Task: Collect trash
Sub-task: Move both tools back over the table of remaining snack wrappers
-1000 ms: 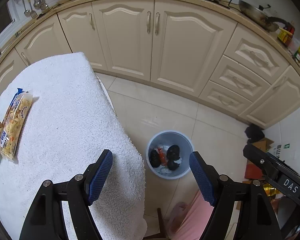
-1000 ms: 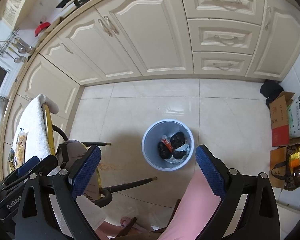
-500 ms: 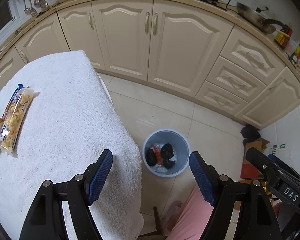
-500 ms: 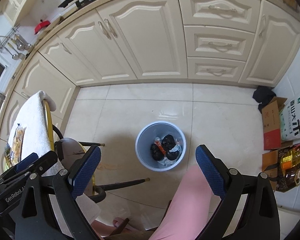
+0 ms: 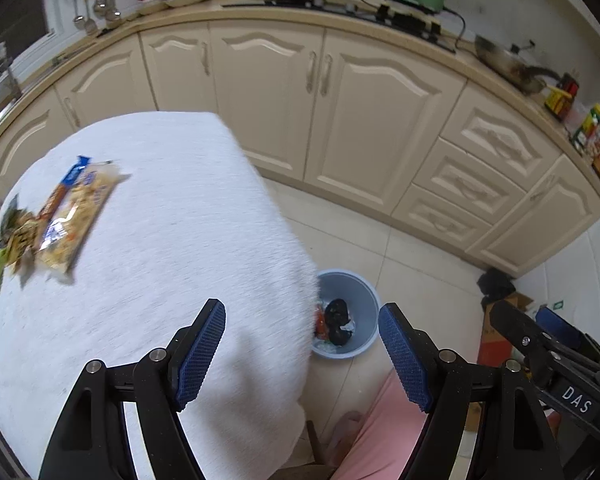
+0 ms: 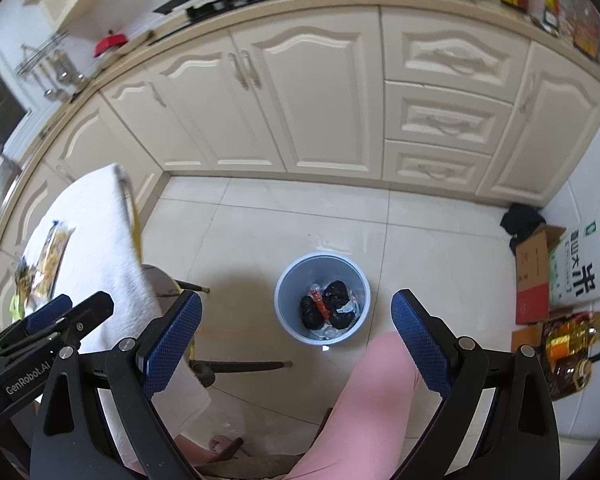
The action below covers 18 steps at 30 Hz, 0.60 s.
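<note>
Both grippers empty. Left gripper (image 5: 302, 354) has its blue-padded jaws spread wide, nothing between them, hanging over the near edge of the white towel-covered table (image 5: 172, 248). Right gripper (image 6: 296, 344) is likewise released, jaws apart, nothing gripped, pointing down at the tiled floor (image 6: 284, 216).

Trash still on the table: a yellow snack packet with a blue end (image 5: 74, 216) lies flat near the table's left side, and just beside it, touching or overlapping, a dark-and-green crumpled wrapper (image 5: 4, 248) sits at the far left edge. Both blurred in the left wrist view, print unreadable. They are well apart from the left gripper.

Light blue round trash bin (image 6: 322, 296) stands on the floor beside the table, between the table and the cream kitchen cabinets (image 6: 308, 100). Inside it: two black knotted bags (image 6: 334, 304), a red-orange wrapper between them, some clear plastic below. In the left wrist view the table edge hides part of the bin.

Person's pink trouser leg (image 6: 356, 404) shows below the bin. Cardboard box (image 6: 534, 276) and a cooking-oil bottle (image 6: 576, 344) sit on the floor at right.
</note>
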Available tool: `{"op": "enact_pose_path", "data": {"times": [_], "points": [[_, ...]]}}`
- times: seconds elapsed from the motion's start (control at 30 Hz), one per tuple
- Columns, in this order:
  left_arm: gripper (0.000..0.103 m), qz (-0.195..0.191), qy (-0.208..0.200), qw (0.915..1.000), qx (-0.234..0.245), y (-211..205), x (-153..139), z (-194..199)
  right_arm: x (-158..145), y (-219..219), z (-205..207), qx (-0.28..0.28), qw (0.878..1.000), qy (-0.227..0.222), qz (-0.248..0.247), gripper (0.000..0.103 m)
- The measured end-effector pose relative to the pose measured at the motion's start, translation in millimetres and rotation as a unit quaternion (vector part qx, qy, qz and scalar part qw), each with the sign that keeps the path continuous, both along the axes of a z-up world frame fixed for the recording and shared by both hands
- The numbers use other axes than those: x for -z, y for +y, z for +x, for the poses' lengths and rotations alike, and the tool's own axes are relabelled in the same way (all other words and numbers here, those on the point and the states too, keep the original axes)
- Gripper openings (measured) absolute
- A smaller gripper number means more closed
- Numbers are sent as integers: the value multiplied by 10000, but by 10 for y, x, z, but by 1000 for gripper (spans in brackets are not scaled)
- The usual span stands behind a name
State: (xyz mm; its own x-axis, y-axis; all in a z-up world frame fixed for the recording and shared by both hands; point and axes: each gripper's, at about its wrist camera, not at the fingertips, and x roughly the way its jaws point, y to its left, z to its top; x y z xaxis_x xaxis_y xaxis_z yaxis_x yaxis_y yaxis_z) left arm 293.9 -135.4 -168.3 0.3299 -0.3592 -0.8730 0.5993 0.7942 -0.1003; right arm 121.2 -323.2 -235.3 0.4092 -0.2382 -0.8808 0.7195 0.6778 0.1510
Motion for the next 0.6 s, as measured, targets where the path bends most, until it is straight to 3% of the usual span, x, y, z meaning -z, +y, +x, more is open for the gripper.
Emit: {"op": "enact_pose_path", "data": {"times": [0.33,0.6], "points": [[75,-119,-232,9961,-837,1030,-262,-166,-114,618,411,-831,9964,-111,-93,97],[76,-145,-301,9858,-1648,1876,-415,-179,-137,1226,919,-1650,9862,-156,-54,97]]}}
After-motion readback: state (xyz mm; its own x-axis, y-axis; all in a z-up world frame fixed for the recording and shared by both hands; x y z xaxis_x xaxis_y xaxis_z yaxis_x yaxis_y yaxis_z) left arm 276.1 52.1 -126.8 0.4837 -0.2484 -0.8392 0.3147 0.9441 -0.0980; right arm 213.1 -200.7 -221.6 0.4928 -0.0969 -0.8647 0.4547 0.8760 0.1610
